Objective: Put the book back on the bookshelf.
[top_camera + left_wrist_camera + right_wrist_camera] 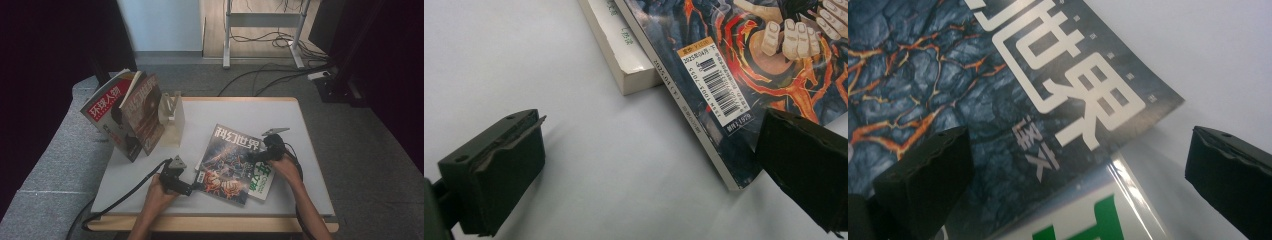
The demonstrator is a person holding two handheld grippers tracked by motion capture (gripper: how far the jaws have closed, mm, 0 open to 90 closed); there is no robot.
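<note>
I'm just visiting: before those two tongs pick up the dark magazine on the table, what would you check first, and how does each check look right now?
1. Left tongs open: ok, jaws stand wide apart.
2. Left tongs lined up on the dark magazine: ok, its near corner lies between the jaws.
3. Right tongs open: ok, jaws apart.
4. Right tongs over the magazine's edge: ok, its title corner lies between the jaws.
5. Only the magazine would be taken: not ok, the green-and-white book lies right beneath it.
6. Room in the clear stand with the other magazines: cannot tell.
</note>
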